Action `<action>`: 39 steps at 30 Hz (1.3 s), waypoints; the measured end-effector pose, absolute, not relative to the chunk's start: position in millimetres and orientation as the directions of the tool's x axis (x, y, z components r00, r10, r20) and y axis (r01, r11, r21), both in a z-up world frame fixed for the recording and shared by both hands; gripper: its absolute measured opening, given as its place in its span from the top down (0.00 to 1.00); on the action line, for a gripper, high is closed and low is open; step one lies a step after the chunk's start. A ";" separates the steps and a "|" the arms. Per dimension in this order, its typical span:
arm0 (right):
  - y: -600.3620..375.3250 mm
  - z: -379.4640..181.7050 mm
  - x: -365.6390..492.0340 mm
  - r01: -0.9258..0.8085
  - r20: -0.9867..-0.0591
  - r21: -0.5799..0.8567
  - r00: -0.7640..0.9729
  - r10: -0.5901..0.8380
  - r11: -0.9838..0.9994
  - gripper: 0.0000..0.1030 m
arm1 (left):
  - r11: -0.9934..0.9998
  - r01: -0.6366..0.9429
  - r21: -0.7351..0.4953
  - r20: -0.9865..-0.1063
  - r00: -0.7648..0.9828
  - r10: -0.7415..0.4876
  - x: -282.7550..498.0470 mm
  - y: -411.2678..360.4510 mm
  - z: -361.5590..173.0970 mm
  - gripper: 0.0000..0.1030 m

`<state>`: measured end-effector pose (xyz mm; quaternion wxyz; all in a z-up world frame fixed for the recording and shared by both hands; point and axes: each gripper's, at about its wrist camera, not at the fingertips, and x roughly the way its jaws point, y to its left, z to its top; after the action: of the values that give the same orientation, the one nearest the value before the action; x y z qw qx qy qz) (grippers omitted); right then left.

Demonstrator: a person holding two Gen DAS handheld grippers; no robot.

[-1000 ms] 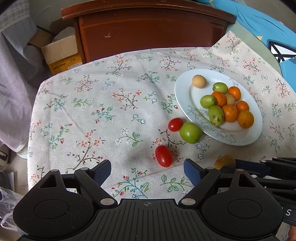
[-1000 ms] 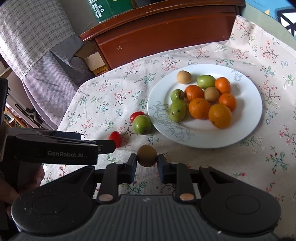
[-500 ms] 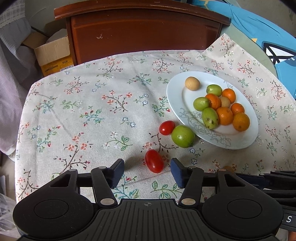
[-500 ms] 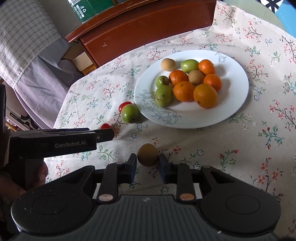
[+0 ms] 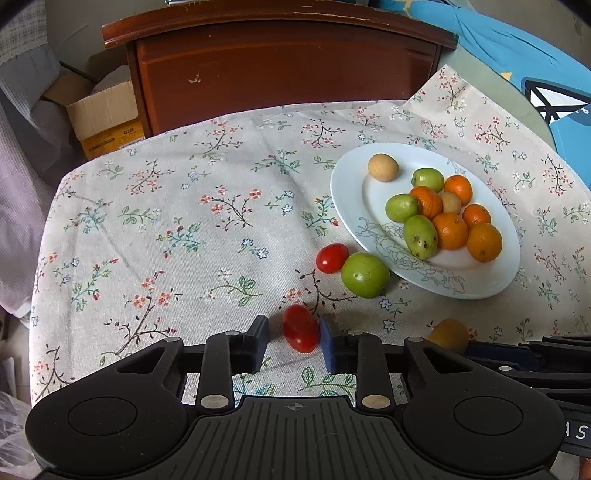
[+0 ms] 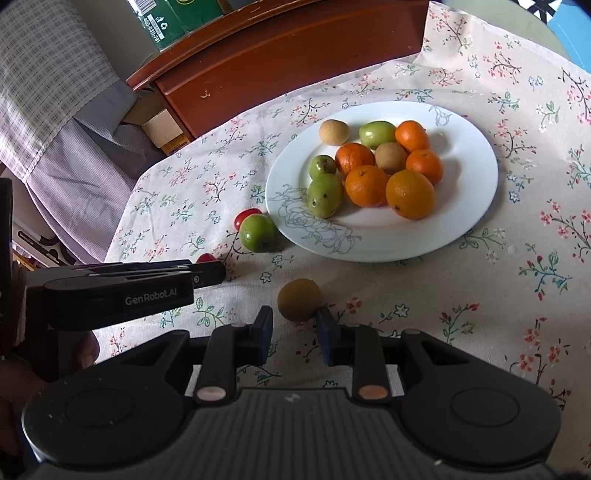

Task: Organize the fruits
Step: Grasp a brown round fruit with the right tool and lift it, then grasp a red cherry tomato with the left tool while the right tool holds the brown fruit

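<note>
A round table wore a pale floral tablecloth, one corner of it folded over toward the far right edge. Beyond the table stood a dark red-brown wooden cabinet with a scuffed front, and to its left an open cardboard box sat on the floor beside hanging checked fabric; a green carton lay on top of the cabinet. On the cloth rested a white plate with a line-drawn flower on its near-left side. It held five oranges, three green fruits and two tan-brown ones, bunched together except for one tan fruit set a little apart at the far-left. Just off the plate's near-left rim a loose green fruit lay on the cloth, touching a small red tomato. Nearer the camera, an oblong red tomato sat between the blue pads of the left gripper; its jaws were closing, the right pad touching the tomato and the left pad not quite against it. The right gripper had its fingers drawn close around a brown round fruit, which showed at the fingertips above the cloth; whether both pads pressed it could not be told for certain from that angle, though the narrow gap matched the fruit's width. A hand gripped the left tool's handle.
</note>
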<state>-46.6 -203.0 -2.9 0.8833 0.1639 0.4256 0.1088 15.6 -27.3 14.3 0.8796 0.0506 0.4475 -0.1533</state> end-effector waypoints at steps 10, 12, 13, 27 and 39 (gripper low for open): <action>-205.0 -3.9 -44.3 -0.038 -0.710 0.409 0.615 0.344 0.912 0.69 | 0.950 0.309 -0.050 -0.804 0.551 -0.222 14.9 -28.3 14.2 0.77; -204.6 -3.9 -43.9 -0.036 -0.709 0.410 0.616 0.343 0.911 0.68 | 0.950 0.308 -0.049 -0.805 0.551 -0.220 14.5 -28.8 14.3 0.77; -204.6 -3.9 -43.9 -0.037 -0.709 0.409 0.616 0.344 0.912 0.67 | 0.950 0.308 -0.048 -0.805 0.551 -0.219 14.4 -28.9 14.4 0.77; -197.5 -3.9 -41.9 -0.064 -0.702 0.323 0.653 0.284 0.944 0.74 | 0.948 0.316 -0.043 -0.801 0.555 -0.222 12.0 -32.8 15.5 0.82; -218.3 23.8 -40.9 -0.048 -0.638 0.375 0.711 0.295 0.926 0.74 | 0.939 0.325 -0.109 -0.758 0.584 -0.290 18.3 -40.4 36.7 0.82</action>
<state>-40.9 -218.3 23.8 0.9096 0.1678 0.3682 0.0941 18.3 -40.4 36.7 0.8896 0.0211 0.4221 -0.1729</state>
